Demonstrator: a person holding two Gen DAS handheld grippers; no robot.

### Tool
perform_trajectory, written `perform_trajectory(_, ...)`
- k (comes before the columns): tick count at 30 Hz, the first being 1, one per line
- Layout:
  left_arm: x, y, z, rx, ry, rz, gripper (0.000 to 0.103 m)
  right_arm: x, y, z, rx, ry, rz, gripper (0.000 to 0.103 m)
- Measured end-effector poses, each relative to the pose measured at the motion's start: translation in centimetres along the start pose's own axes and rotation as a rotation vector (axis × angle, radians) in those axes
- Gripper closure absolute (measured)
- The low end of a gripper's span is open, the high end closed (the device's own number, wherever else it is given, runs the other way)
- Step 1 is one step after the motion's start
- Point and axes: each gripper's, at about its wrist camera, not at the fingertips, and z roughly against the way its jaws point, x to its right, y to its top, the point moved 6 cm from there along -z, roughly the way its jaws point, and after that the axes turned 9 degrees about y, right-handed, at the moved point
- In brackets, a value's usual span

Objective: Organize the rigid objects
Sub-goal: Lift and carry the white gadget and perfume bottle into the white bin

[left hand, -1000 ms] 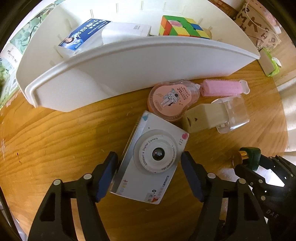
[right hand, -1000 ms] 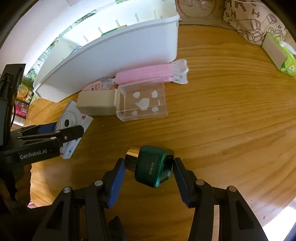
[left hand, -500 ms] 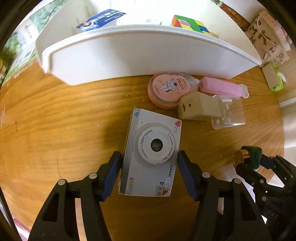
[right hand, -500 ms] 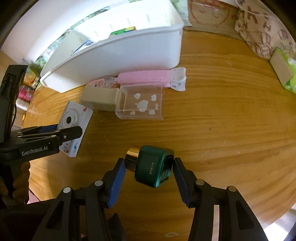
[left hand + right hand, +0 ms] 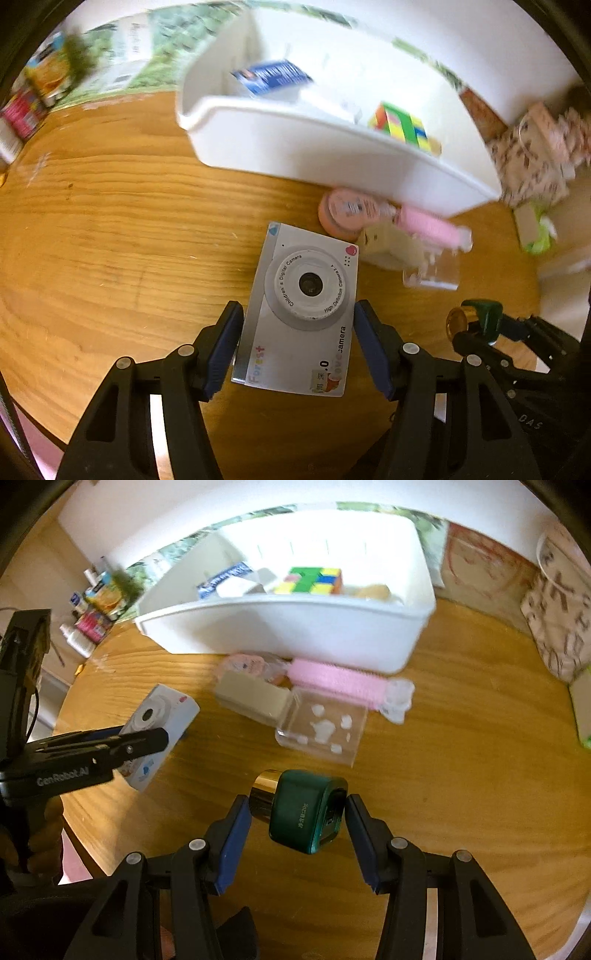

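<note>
A white children's camera (image 5: 306,306) with a round lens hangs just above the wooden table, and my left gripper (image 5: 297,312) is shut on its two long sides. From the right wrist view the same camera (image 5: 162,716) tilts in the left gripper (image 5: 110,746). My right gripper (image 5: 295,805) is shut on a dark green bottle (image 5: 306,812) with a gold cap, held clear of the table. That bottle (image 5: 480,317) also shows at the lower right of the left wrist view. Behind stands a white bin (image 5: 280,627) holding a colour cube (image 5: 314,579) and a blue box (image 5: 269,77).
In front of the bin (image 5: 332,155) lie a pink round tape dispenser (image 5: 343,214), a pink brush (image 5: 340,679), a beige box (image 5: 251,696) and a clear block (image 5: 321,731). Small bottles and packets (image 5: 92,620) stand at the far left. Patterned bags (image 5: 561,620) sit at the right.
The left jaws closed onto the camera and lifted it off the table, rolling it straighter in view. The right gripper rose slightly and rolled with the green bottle still held.
</note>
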Motion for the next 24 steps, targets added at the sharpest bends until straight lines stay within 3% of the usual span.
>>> perform_trajectory(7,-1.3,1.6,3.0,0.122,-0.034,0.108,0.038,-1.2,1.7,1.5,0.025,0.025,0.12,0.05)
perform_trajectory(15,-1.3,4.3,6.8,0.255,-0.077,0.134,0.038,-2.2,4.0,3.7,0.088,0.042,0.202,0.05)
perform_trajectory(24,-1.1,7.4,9.6,0.365,-0.077,0.13,0.038,-2.1,6.6,6.1,0.179,0.043,0.233,0.05)
